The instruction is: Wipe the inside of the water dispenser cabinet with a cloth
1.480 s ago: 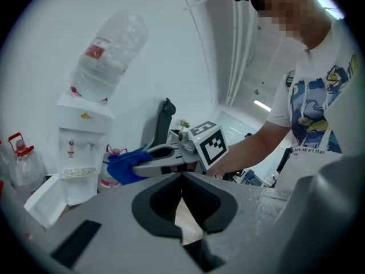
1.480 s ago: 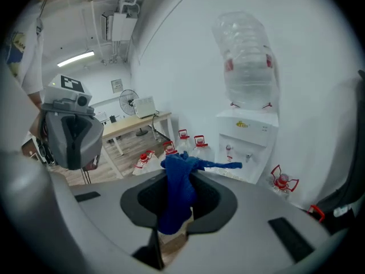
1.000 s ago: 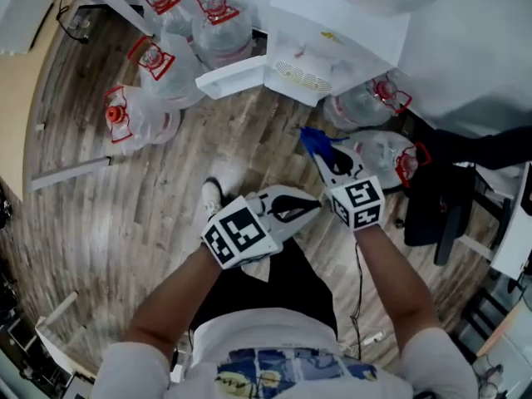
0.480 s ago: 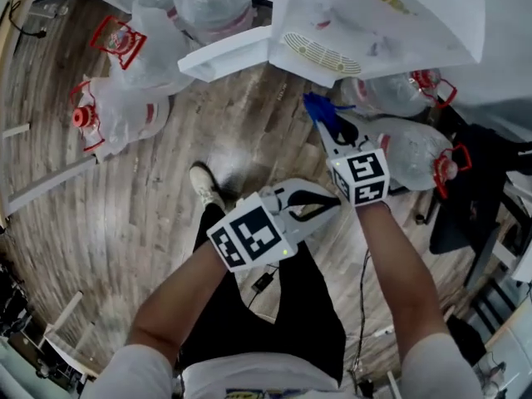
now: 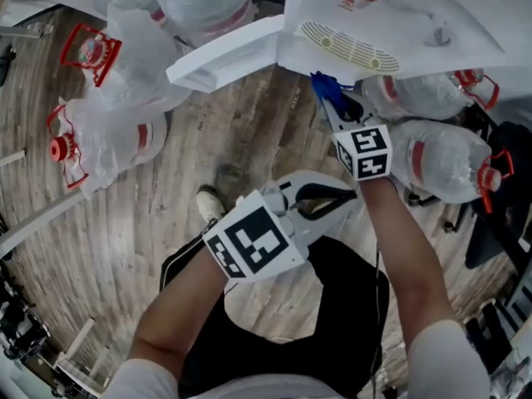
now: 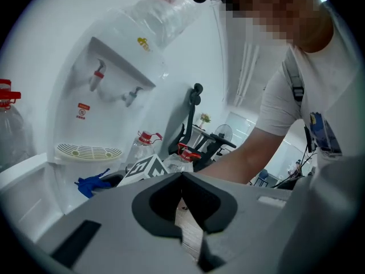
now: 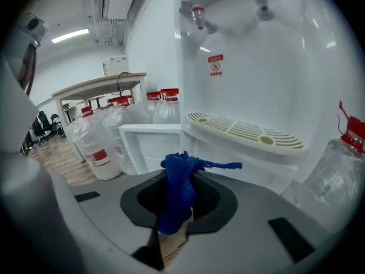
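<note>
Nearest me, the left tool hangs above my lap with its two jaws brought together and nothing between them. Just beyond it, the right tool points forward, its jaws clamped on the one blue cloth, which sticks up out of the grip in a bunch.

The cloth sits close under the slotted drip tray of the white water dispenser; I cannot tell whether it touches. The cabinet door stands open, to the left of the cloth. Above the tray I count two taps.

On the wooden floor, two water bottles lie right of the dispenser, and at least three bagged bottles sit to its left.
</note>
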The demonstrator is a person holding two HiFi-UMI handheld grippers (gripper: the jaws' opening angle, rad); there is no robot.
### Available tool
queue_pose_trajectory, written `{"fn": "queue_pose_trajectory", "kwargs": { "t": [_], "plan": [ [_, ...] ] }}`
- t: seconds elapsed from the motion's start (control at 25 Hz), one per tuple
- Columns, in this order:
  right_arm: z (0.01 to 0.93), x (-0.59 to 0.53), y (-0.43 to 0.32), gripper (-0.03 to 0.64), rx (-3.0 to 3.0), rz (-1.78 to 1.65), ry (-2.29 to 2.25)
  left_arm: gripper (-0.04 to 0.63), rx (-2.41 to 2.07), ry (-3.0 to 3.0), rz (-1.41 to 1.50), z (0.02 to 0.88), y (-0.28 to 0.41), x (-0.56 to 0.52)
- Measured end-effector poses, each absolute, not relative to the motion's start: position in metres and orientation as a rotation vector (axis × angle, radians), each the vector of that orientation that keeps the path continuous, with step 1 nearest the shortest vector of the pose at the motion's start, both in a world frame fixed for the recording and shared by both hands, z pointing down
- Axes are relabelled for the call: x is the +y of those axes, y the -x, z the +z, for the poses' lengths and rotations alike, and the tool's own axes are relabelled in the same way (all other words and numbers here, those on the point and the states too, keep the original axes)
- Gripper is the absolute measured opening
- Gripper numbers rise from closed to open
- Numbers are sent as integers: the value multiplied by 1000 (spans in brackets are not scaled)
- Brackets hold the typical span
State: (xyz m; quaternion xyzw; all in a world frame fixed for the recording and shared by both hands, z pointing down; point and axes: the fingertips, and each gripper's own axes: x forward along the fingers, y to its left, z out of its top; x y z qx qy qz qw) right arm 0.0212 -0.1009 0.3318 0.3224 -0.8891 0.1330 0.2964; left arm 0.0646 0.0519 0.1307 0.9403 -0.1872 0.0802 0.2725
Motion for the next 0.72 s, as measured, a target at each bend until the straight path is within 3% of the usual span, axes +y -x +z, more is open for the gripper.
{"fn": "queue_pose_trajectory", "kwargs": {
  "t": [0.72],
  "plan": [
    [487,-215,-24,71,-2401,260,-1281,3,-510,-2566,210,273,-36,11]
  ]
}}
